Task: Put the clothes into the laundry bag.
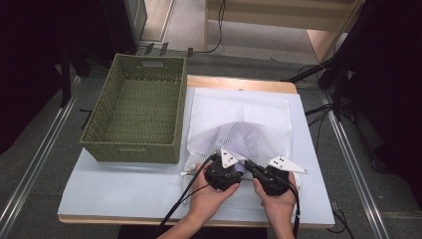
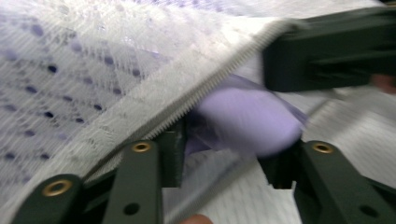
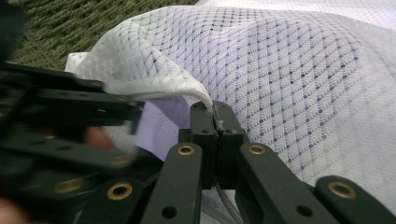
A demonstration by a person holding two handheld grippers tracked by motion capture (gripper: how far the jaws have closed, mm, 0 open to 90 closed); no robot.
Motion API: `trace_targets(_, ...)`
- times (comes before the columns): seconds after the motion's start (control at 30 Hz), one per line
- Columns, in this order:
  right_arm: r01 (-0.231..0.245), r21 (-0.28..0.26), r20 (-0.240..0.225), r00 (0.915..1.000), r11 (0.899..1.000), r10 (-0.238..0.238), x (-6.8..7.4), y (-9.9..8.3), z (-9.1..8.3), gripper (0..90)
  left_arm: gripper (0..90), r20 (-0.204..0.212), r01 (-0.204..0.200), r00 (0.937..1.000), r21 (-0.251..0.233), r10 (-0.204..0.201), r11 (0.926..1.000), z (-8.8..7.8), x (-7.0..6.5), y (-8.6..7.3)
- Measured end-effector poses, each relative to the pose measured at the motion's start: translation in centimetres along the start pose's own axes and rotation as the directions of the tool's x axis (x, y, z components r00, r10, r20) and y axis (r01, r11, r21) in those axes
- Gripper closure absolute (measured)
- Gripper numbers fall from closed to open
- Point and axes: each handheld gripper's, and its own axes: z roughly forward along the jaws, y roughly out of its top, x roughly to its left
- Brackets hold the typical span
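Note:
A white mesh bag (image 1: 244,132) lies on the table with a purple garment (image 2: 243,121) at its near opening. My right gripper (image 3: 216,116) is shut on the bag's zipped rim and holds that edge lifted. My left gripper (image 2: 229,158) has its jaws apart, and a bulge of the purple garment sits between them just under the zipper (image 2: 210,81). In the high view the left gripper (image 1: 238,168) and the right gripper (image 1: 249,164) meet at the bag's mouth, each in a person's hand. Purple cloth (image 3: 161,123) shows under the raised rim.
A green woven basket (image 1: 137,107) stands open at the table's left, close to the bag. A flat white cloth (image 1: 239,102) lies under the bag. White sheeting (image 1: 124,184) covers the tabletop. Cables trail off the near edge.

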Motion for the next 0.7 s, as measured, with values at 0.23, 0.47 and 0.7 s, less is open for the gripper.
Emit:
trace_targets(0.23,-0.008,0.000,0.002,1.0000,1.000,0.008,-0.2,0.0,-0.1,89.7,88.6,-0.105,-0.031,0.9940,0.006,0.031,0.9995,2.0,1.3,0.2)
trace_targets(0.47,0.004,0.001,-0.010,0.9999,1.000,-0.004,0.3,0.0,0.1,89.7,88.8,-0.303,-0.063,0.9520,-0.061,0.041,0.9962,2.8,1.6,0.7)
trace_targets(0.7,-0.003,-0.004,-0.004,1.0000,1.000,0.003,0.0,0.0,-0.1,89.7,68.8,-0.156,-0.081,0.9847,-0.015,0.078,0.9966,0.7,0.9,-0.1)
